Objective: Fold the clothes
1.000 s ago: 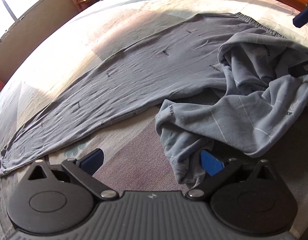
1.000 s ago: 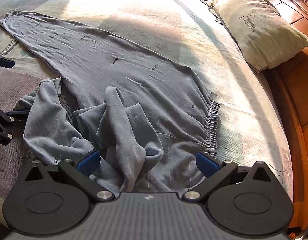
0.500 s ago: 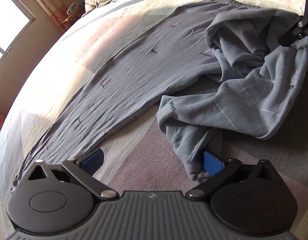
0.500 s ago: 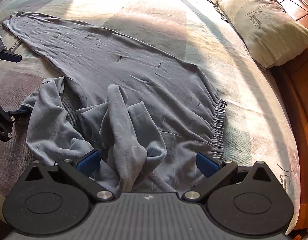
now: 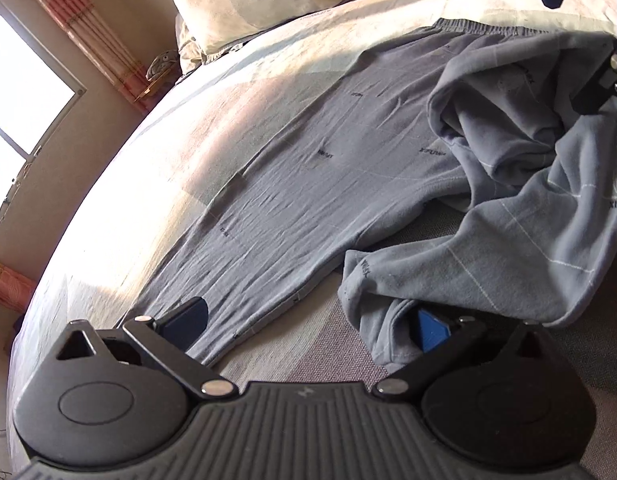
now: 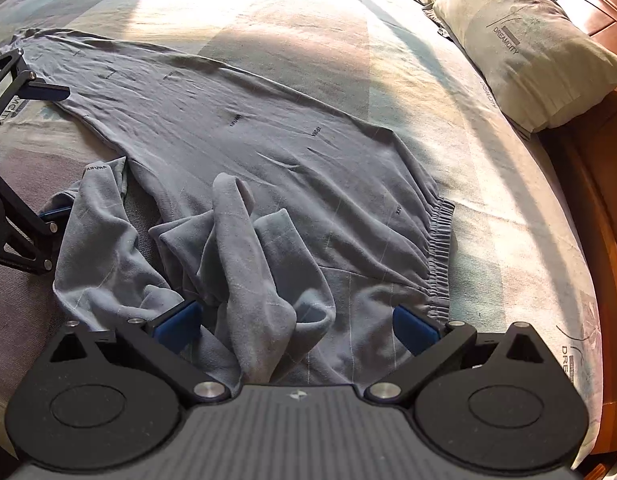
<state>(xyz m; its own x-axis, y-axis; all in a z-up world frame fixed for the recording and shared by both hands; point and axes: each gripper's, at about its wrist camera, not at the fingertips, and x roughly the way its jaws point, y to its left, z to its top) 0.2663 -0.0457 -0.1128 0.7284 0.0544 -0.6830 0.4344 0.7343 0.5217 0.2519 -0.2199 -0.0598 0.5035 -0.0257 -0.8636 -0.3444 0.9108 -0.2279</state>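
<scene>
Both grippers spread wide, gripping nothing. Grey trousers (image 6: 268,152) lie across the bed (image 6: 488,208): one leg flat at centre frame, the other bunched at lower centre between right gripper (image 6: 296,326) fingers. Left gripper (image 5: 308,320) straddles the hem, lower right. Risk: closing may catch several layers and drag the flat leg askew.

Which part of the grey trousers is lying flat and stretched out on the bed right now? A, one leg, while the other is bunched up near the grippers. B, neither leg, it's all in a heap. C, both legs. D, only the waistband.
A: one leg of the grey trousers lies stretched flat across the bed, while the other leg is crumpled in folds near the open right gripper.
</scene>
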